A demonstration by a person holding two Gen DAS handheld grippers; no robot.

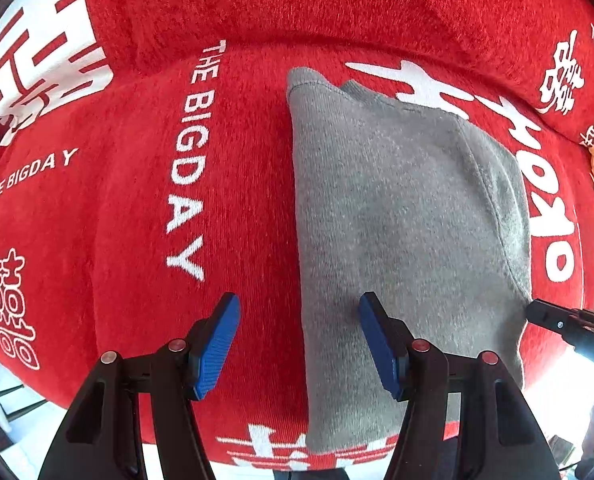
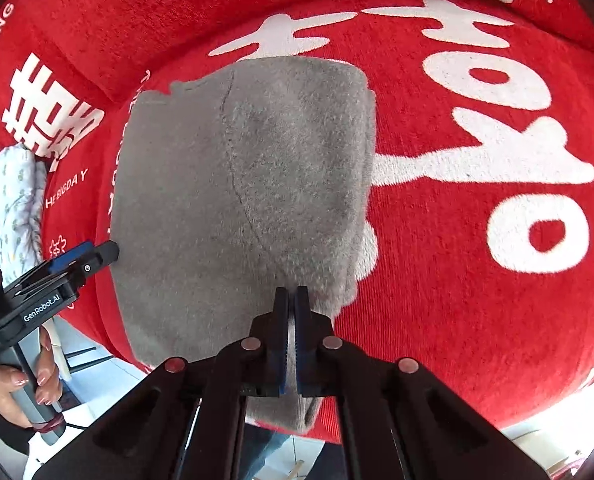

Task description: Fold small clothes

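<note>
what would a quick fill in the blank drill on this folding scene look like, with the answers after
1. The folded garment lying on the cover is ____ in colour.
2. The cover under it is ____ with white lettering.
3. The jaws of the right gripper are ____ on the garment's near edge.
4. The left gripper, with blue pads, has its jaws ____.

Missing words: grey; red; shut; open

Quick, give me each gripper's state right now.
Left gripper: open, nothing pinched, hovering over the grey garment's edge.
Right gripper: shut on the grey garment.
</note>
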